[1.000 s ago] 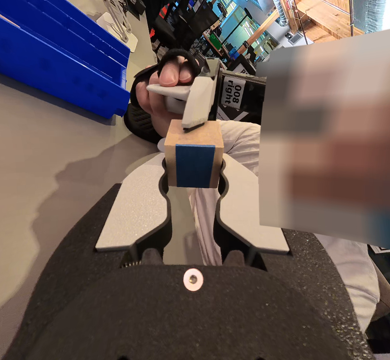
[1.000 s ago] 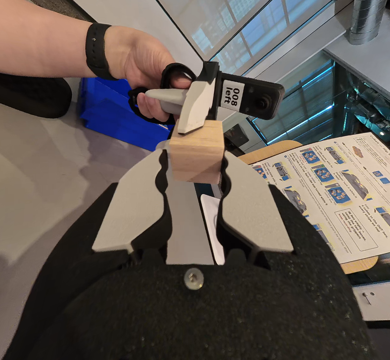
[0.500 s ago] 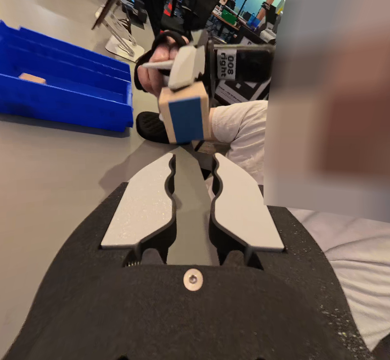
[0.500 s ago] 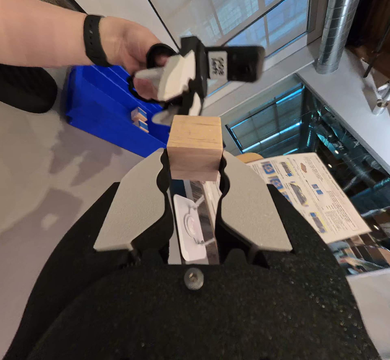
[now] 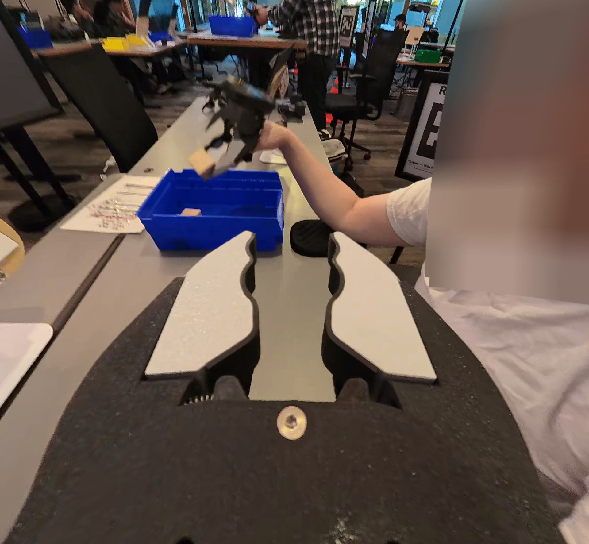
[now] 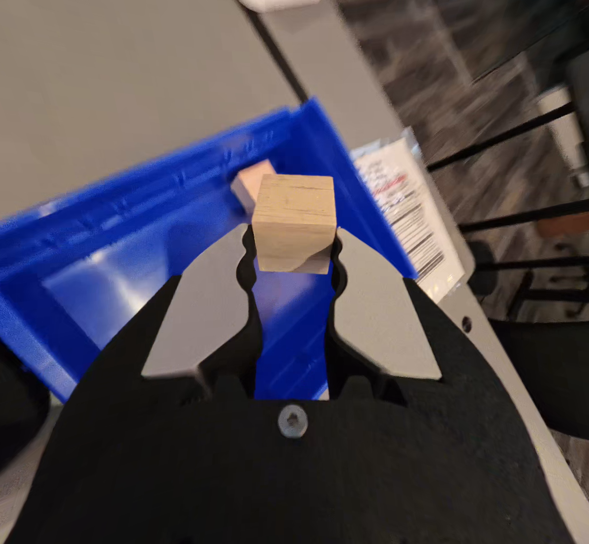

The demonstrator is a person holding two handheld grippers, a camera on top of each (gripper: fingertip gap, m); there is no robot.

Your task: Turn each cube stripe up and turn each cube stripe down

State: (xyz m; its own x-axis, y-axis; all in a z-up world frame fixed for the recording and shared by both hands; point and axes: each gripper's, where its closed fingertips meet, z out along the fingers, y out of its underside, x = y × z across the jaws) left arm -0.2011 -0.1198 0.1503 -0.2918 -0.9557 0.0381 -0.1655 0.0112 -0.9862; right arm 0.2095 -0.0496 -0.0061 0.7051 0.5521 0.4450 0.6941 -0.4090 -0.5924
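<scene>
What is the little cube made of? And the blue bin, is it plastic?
The cube looks like pale, unpainted wood: fine grain lines run across its faces and the finish is matt. The bin looks like moulded plastic: an even bright blue, smooth, with glossy light patches on its floor and ribs along its wall.

- two wooden cubes: one (image 6: 294, 229) held over the bin, one (image 6: 251, 186) lying inside it
- one blue bin (image 5: 220, 206)
- two grippers, left (image 5: 291, 269) and right (image 6: 293, 251)
- one printed sheet (image 5: 111, 206) beside the bin
</scene>
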